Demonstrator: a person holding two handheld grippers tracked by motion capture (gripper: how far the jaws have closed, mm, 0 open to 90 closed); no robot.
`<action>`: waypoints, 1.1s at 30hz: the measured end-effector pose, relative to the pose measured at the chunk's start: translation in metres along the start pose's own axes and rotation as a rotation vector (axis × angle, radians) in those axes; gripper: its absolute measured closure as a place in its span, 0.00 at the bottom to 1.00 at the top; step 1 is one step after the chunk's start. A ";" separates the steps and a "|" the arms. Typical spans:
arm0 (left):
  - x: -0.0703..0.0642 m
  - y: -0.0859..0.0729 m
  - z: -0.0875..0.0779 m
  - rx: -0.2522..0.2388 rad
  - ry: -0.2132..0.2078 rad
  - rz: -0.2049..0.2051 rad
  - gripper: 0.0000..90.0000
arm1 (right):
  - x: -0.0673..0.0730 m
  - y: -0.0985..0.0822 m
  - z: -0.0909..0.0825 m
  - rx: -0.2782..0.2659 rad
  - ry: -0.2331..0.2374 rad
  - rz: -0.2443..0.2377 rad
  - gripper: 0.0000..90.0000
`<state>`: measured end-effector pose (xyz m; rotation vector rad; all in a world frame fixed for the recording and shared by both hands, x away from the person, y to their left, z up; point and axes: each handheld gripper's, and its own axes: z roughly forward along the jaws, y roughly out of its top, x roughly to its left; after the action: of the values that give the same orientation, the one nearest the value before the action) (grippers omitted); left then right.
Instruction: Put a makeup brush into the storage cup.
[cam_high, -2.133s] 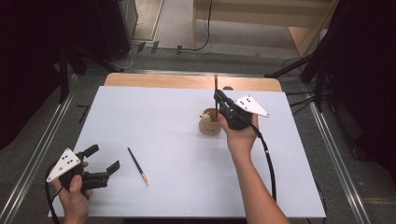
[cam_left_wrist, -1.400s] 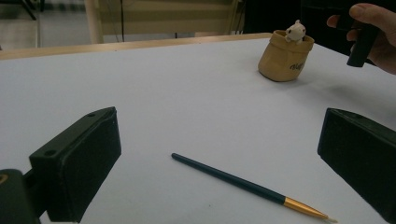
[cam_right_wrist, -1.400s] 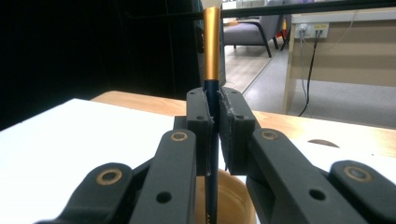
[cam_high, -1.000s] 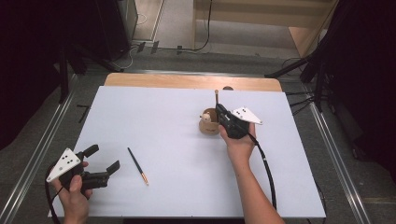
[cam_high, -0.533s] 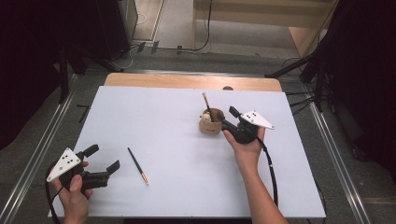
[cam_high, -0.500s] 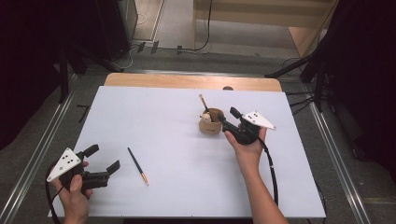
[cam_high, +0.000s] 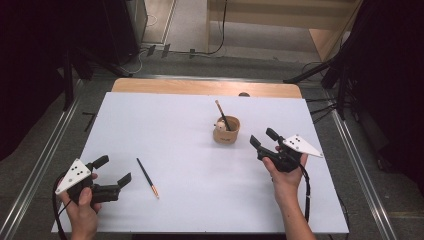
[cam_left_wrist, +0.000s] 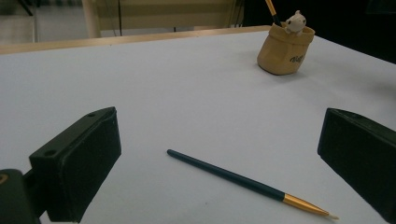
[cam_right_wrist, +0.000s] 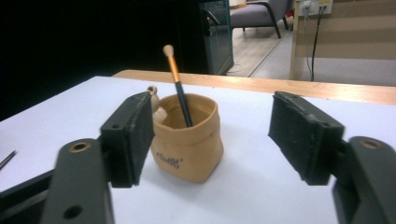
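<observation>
My left gripper sits low near my edge of the white table, its jaws spread wide with nothing between them. Just ahead of its jaws lies a slim dark-green brush with a gold ferrule and a pale tip; it lies flat on the sheet, apart from both pads, its tip angled toward my right jaw. In the left gripper view both jaws are cut off by the frame, so I see little more than their black pads.

My right gripper is also open wide, holding nothing, with the tan sack-shaped cloth pot standing upright on the table just beyond its jaws, between them as I look along them but not touched by either. From the high view the pot stands just beside the jaw tips, toward the table's middle. A second dark-handled brush with an orange-gold band and a rounded pale end leans in the pot, its lower part hidden inside. A small cream figure peeks over the pot's rim; in the right gripper view my left-hand jaw covers most of it, and I cannot make out what it is. There is dark lettering on the pot's side, too blurred to read.

The far background beyond the table is mostly dark. A bare wooden strip shows along the table's far edge.
</observation>
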<state>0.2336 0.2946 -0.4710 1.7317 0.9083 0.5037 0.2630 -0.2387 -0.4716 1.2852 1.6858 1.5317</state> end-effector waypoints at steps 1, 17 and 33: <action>0.000 0.000 0.000 0.001 0.000 0.000 0.00 | -0.001 -0.001 -0.004 0.003 0.001 0.000 0.27; -0.003 0.000 0.002 0.011 -0.001 0.007 0.00 | -0.008 -0.021 -0.056 0.053 0.009 -0.049 0.00; -0.001 -0.001 0.000 0.006 0.004 0.001 0.00 | -0.022 -0.037 -0.092 0.051 -0.040 -0.042 0.00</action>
<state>0.2328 0.2940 -0.4714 1.7373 0.9121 0.5061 0.1815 -0.2966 -0.4909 1.2903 1.7259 1.4379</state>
